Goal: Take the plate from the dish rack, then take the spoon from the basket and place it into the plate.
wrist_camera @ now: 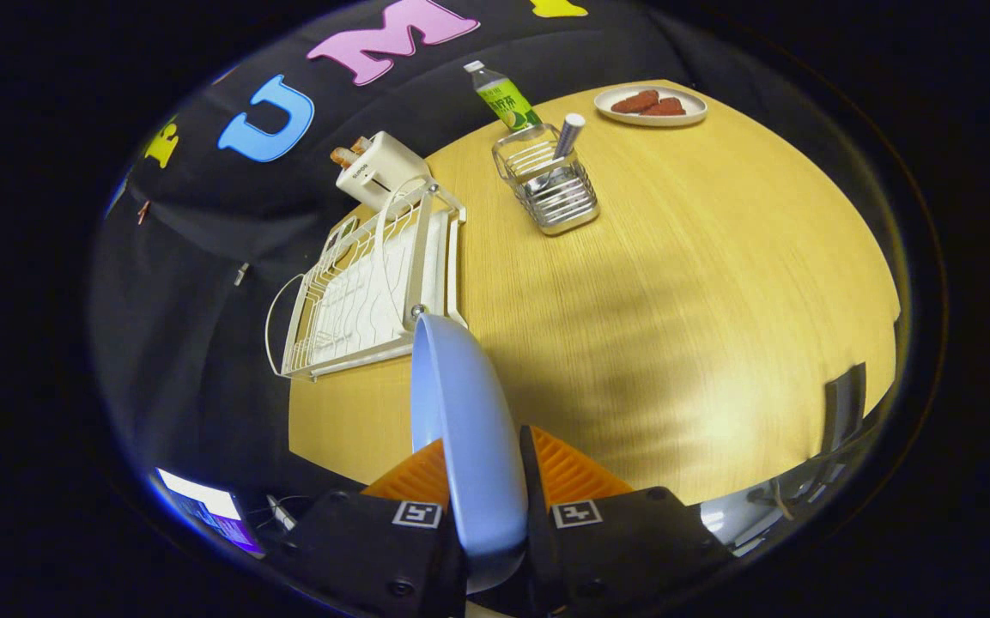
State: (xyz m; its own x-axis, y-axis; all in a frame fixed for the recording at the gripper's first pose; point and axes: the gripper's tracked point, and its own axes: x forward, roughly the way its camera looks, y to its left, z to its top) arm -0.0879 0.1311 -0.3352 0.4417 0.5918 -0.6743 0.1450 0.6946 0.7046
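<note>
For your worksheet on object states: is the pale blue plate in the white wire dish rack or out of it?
Out. The pale blue plate stands on edge, clamped between the gripper's orange fingers, above the table, clear of the white wire dish rack.

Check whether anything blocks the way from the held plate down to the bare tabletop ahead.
Nothing visible does. The tongs grip the pale blue round plate edge-on; the yellow wooden table beyond is bare, the white wire dish rack off beside it.

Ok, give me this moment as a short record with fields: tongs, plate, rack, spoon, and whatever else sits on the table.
tongs: shut on the blue plate, held on edge above the table
dish rack: white, empty, beyond the plate
spoon: standing in the wire basket, far ahead
other: bottle, toaster, white plate of food
</note>
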